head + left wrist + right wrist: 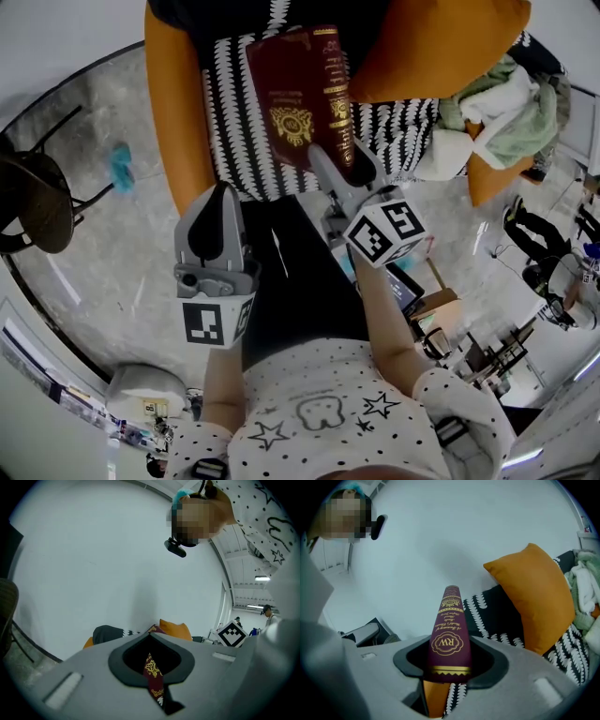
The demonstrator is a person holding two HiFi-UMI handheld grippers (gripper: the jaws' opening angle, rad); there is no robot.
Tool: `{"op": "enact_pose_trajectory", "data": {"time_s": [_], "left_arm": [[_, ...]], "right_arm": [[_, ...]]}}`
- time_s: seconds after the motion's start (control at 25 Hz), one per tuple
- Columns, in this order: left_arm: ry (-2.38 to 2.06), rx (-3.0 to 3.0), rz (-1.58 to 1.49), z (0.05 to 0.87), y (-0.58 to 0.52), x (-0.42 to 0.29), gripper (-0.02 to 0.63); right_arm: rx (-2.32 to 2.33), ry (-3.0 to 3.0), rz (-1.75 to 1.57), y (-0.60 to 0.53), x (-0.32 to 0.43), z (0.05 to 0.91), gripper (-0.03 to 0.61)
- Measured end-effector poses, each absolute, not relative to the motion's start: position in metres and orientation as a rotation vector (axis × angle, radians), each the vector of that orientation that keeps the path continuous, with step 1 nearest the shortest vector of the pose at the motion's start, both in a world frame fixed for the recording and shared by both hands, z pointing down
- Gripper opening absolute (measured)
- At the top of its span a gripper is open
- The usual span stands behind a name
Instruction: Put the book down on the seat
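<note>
Firmly, the right gripper [342,157] was clamped on the spine of the maroon book [298,98], at the end nearest the person. It held the book over the black-and-white patterned seat [230,141] with the gilt cover facing up; whether the book touched the fabric could not be told. The left gripper [221,192] hovered at the seat's front edge, its jaws pressed together on nothing, beside the book and apart from it. An orange cushion [436,47] leaned at the seat's right side, and a heap of pale clothes [497,108] lay beyond.
</note>
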State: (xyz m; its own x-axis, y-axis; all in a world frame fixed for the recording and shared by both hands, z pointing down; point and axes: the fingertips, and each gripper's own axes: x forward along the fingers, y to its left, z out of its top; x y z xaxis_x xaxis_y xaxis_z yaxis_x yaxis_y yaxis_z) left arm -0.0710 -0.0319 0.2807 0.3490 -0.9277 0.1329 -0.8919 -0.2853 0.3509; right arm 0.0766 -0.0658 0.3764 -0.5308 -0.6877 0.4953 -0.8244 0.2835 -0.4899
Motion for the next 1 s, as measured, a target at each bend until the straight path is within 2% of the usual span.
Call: {"op": "enact_pose_trajectory", "data": {"time_s": [1.0], "left_arm": [[-1.576, 2.186, -0.156, 0.335, -0.022, -0.054, -0.005]], "right_arm": [[1.408, -2.265, 1.248, -0.076, 0.078, 0.498, 0.207]]}}
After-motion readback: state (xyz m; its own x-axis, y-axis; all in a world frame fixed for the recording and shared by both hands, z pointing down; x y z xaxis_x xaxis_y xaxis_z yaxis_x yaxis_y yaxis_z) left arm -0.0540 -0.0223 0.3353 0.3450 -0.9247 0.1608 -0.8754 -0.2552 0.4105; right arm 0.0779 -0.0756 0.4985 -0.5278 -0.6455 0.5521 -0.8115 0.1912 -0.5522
